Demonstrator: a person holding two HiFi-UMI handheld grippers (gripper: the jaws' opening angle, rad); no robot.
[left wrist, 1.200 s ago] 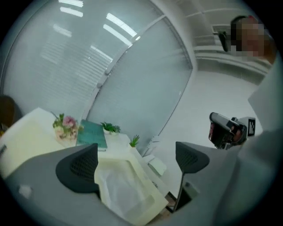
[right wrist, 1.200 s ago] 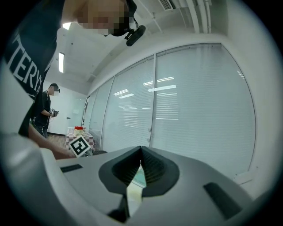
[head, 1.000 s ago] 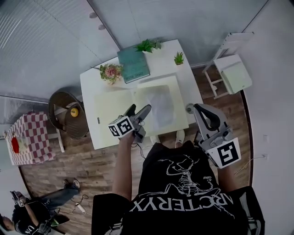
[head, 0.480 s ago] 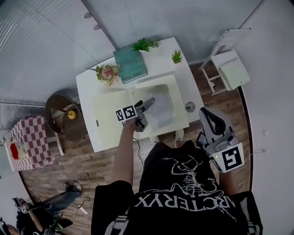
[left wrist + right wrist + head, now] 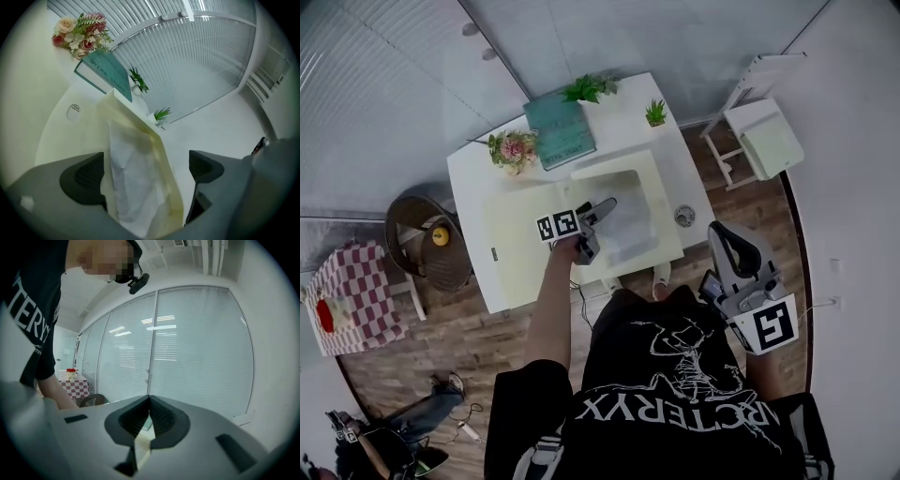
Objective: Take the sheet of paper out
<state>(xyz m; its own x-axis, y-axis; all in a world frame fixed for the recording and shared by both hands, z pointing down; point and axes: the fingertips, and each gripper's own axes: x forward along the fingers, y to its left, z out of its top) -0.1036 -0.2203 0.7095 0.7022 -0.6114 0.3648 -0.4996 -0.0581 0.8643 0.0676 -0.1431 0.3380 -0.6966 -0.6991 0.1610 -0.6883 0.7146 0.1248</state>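
Over the worktop (image 5: 473, 176), my left gripper (image 5: 602, 208) spreads apart around the sheet of paper (image 5: 133, 187); my right gripper (image 5: 149, 411) sits closed.

On the table (image 5: 471, 192) the open folder (image 5: 520, 223) lies centred, with the sheet of paper (image 5: 630, 220) on its right half. Behind it lies a book (image 5: 561, 133), with flowers (image 5: 512, 148) to its left and two potted plants (image 5: 586, 90) (image 5: 655, 113) to its right.

white paper (image 5: 133, 183), cream folder (image 5: 517, 225), teal book (image 5: 561, 133)
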